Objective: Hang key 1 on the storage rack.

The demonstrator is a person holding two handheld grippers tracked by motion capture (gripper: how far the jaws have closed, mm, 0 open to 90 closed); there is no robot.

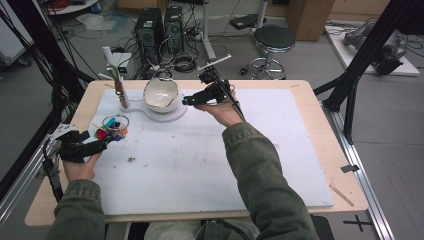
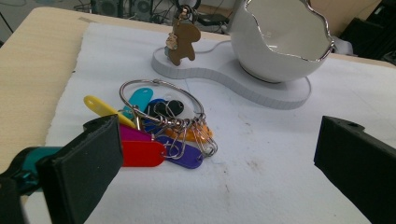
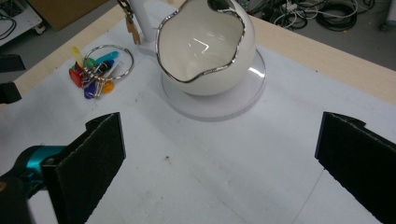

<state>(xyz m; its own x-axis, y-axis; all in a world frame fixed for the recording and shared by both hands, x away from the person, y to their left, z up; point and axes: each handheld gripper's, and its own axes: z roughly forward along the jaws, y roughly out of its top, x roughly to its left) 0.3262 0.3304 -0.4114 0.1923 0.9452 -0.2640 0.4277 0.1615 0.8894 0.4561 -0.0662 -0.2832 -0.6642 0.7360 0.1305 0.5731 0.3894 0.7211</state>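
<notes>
You see a silver key ring carrying yellow, teal, red, purple, orange and black tags; a glossy white bowl edged in silver; a brown bear charm; black jaws; a pale wooden table.

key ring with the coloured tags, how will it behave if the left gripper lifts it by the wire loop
The key ring would probably hang floppy: its coloured tags and clips sit loosely threaded on a thin wire loop, so they should slide and bunch downward. It looks light. The smooth round wire may slip or swivel between the open left gripper pads.
</notes>
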